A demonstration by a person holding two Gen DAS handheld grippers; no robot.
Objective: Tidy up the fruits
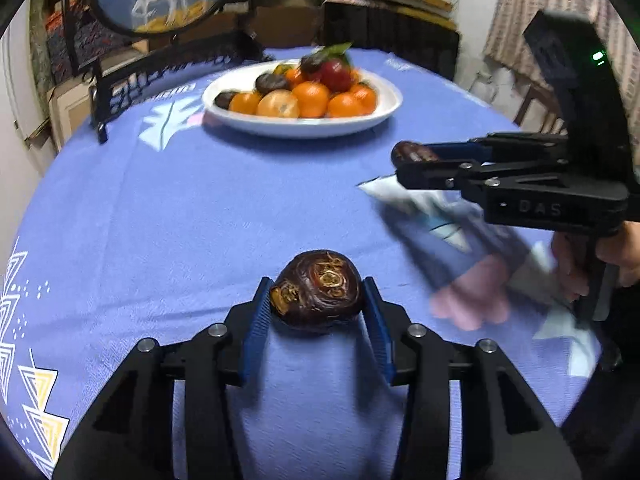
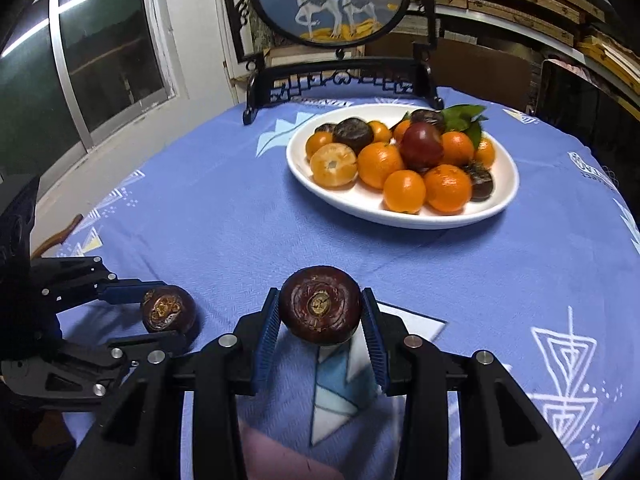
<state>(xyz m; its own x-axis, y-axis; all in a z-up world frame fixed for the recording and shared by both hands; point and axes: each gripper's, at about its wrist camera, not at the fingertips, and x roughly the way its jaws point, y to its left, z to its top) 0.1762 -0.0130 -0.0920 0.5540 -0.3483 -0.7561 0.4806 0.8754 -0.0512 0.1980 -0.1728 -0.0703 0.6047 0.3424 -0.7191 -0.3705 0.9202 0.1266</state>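
My left gripper (image 1: 318,296) is shut on a dark brown round fruit (image 1: 318,290) that sits low on the blue tablecloth (image 1: 200,220). The right wrist view shows that same gripper (image 2: 170,312) and fruit (image 2: 168,314) at lower left. Another dark brown fruit (image 2: 320,306) is clamped between the blue pads of my right gripper (image 2: 320,312), raised a little above the cloth. In the left wrist view the right gripper (image 1: 404,160) reaches in from the right with its fruit (image 1: 412,152). A white oval plate (image 1: 300,128) (image 2: 400,220) at the far side holds several oranges, dark fruits and a red one.
A round embroidered screen (image 2: 332,0) on a black stand (image 1: 100,100) rises behind the plate. A window (image 2: 100,60) is at the left and shelves of boxes (image 2: 540,12) at the back. A person's hand (image 1: 576,264) grips the right gripper's handle.
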